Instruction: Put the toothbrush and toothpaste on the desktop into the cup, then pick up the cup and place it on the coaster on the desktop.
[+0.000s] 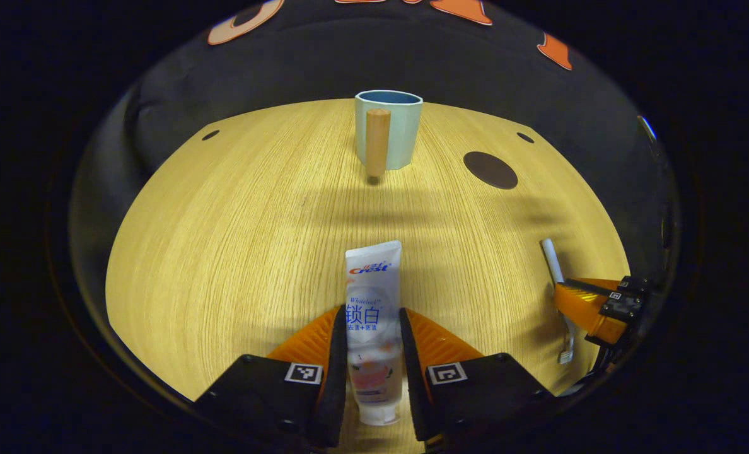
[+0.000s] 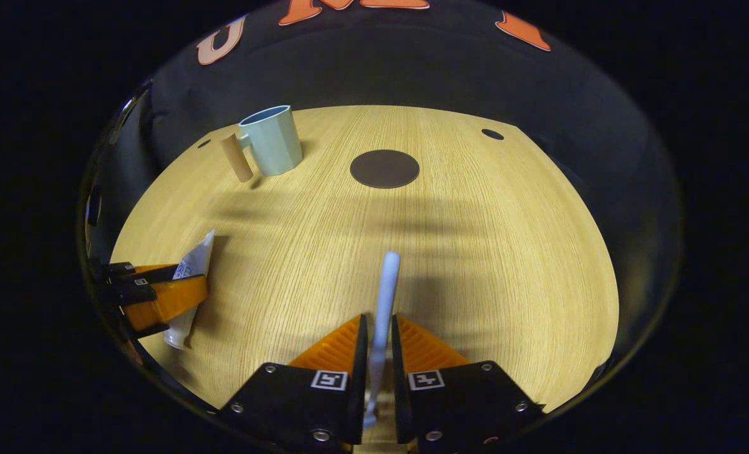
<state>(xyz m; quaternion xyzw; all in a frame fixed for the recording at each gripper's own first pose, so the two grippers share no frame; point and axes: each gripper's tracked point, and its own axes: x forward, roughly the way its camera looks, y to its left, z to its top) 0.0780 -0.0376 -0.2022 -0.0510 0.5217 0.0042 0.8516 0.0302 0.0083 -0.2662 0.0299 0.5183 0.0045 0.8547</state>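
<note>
My left gripper grasps the toothpaste tube, my right gripper the toothbrush; either may slip before reaching the far cup.

- The desktop lies bare between the near edge and the cup; nothing stands in that stretch in the left gripper view.
- The cup stands upright at the far side, mouth open upward, its wooden handle jutting toward the near side.
- The coaster lies flat to the right of the cup, well apart from it, with nothing on it.
- The toothpaste sits between the left gripper's fingers, the toothbrush between the right gripper's.
- The two grippers sit side by side near the front edge, with open wood between them.
</note>
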